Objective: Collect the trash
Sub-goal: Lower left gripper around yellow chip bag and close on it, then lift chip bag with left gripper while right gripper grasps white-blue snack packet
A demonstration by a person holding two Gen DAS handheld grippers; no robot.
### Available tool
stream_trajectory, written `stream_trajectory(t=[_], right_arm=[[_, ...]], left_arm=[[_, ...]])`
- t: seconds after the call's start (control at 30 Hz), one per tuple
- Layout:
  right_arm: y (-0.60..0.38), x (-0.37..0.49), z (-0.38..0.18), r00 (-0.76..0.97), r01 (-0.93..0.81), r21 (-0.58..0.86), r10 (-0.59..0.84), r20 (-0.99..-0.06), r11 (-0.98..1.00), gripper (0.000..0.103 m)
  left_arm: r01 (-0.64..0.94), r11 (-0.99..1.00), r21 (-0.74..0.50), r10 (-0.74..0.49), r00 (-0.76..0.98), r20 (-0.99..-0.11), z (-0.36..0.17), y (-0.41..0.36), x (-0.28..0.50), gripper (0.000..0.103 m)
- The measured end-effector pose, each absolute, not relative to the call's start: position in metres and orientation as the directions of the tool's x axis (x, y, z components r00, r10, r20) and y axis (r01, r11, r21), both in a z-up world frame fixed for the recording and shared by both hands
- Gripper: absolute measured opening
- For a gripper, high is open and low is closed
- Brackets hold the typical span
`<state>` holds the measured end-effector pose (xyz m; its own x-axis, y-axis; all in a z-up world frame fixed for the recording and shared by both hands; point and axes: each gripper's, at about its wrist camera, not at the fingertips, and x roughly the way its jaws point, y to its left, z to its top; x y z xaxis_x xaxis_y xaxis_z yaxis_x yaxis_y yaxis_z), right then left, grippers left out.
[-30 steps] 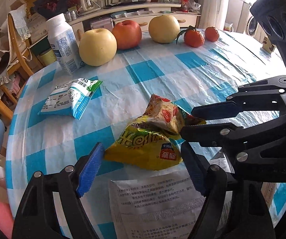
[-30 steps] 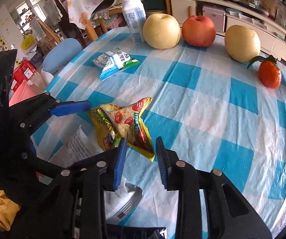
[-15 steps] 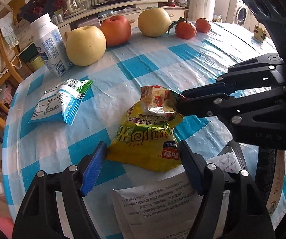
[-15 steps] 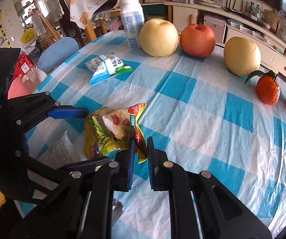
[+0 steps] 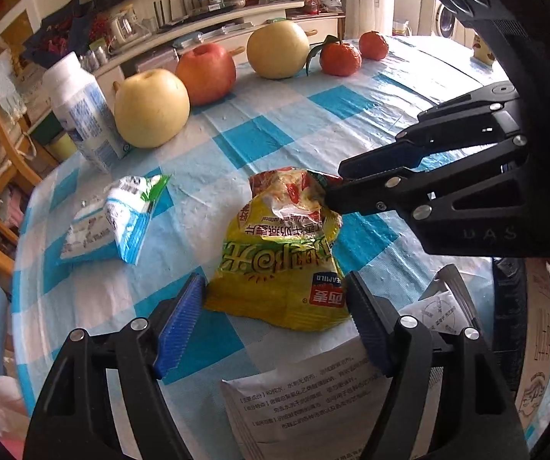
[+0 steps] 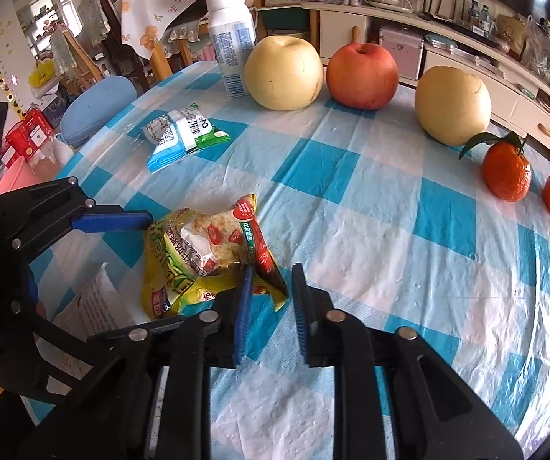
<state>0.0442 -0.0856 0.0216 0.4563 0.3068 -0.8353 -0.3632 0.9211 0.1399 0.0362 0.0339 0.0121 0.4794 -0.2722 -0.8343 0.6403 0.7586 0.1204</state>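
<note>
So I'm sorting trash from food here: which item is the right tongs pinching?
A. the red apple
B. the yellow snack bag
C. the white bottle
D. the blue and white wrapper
B: in the left wrist view the right tongs are closed on the crumpled top corner of the yellow snack bag.

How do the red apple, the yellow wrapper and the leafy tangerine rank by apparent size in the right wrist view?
1. yellow wrapper, largest, though it lies nearest the camera, which inflates it.
2. red apple.
3. leafy tangerine, clearly the smallest.
</note>
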Motion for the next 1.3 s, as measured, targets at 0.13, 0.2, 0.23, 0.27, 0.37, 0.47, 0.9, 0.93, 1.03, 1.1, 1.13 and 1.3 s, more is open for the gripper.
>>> stream_trajectory(t=[0.13, 0.2, 0.23, 0.27, 0.37, 0.47, 0.9, 0.93, 1.03, 1.1, 1.13, 1.3], right_arm=[[-0.096, 0.042, 0.031, 0.477, -0.336, 0.178, 0.330, -0.814, 0.925, 0.046], [-0.104, 0.041, 0.036, 0.486, -0.315, 0.214, 0.351, -0.800, 0.925, 0.052], [-0.108, 0.041, 0.038, 0.490, -0.304, 0.226, 0.355, -0.796, 0.925, 0.056], [-0.111, 0.040, 0.040, 0.498, -0.292, 0.232, 0.354, -0.792, 0.928, 0.058], [-0.122, 0.039, 0.045, 0.516, -0.260, 0.247, 0.351, -0.781, 0.933, 0.065], [-0.130, 0.039, 0.046, 0.524, -0.238, 0.258, 0.348, -0.778, 0.936, 0.069], [-0.134, 0.036, 0.050, 0.546, -0.226, 0.259, 0.342, -0.765, 0.939, 0.070], [-0.135, 0.035, 0.051, 0.549, -0.223, 0.259, 0.341, -0.763, 0.940, 0.070], [-0.140, 0.033, 0.052, 0.557, -0.211, 0.262, 0.336, -0.760, 0.942, 0.070], [-0.143, 0.031, 0.052, 0.563, -0.202, 0.265, 0.333, -0.756, 0.943, 0.070], [-0.144, 0.030, 0.053, 0.571, -0.195, 0.265, 0.329, -0.752, 0.944, 0.070], [-0.151, 0.019, 0.060, 0.600, -0.177, 0.275, 0.325, -0.731, 0.945, 0.070]], left_arm=[[0.649, 0.741, 0.173, -0.260, 0.514, -0.817, 0.017, 0.025, 0.033, 0.078], [0.651, 0.736, 0.187, -0.256, 0.523, -0.813, 0.020, 0.023, 0.034, 0.078], [0.654, 0.731, 0.192, -0.256, 0.525, -0.812, 0.021, 0.022, 0.035, 0.079], [0.657, 0.726, 0.203, -0.251, 0.527, -0.812, 0.022, 0.020, 0.038, 0.079], [0.663, 0.720, 0.206, -0.236, 0.512, -0.826, 0.019, 0.017, 0.049, 0.079], [0.671, 0.715, 0.196, -0.228, 0.489, -0.842, 0.013, 0.015, 0.058, 0.079], [0.581, 0.811, 0.060, -0.281, 0.479, -0.832, 0.010, 0.024, 0.050, 0.054], [0.568, 0.821, 0.060, -0.276, 0.486, -0.829, 0.010, 0.024, 0.049, 0.051], [0.519, 0.853, 0.049, -0.262, 0.508, -0.820, 0.012, 0.028, 0.048, 0.047], [0.489, 0.871, 0.048, -0.249, 0.524, -0.815, 0.013, 0.031, 0.047, 0.044], [0.476, 0.878, 0.049, -0.242, 0.531, -0.812, 0.014, 0.033, 0.047, 0.042], [0.410, 0.911, 0.037, -0.220, 0.560, -0.799, 0.021, 0.047, 0.042, 0.039]])
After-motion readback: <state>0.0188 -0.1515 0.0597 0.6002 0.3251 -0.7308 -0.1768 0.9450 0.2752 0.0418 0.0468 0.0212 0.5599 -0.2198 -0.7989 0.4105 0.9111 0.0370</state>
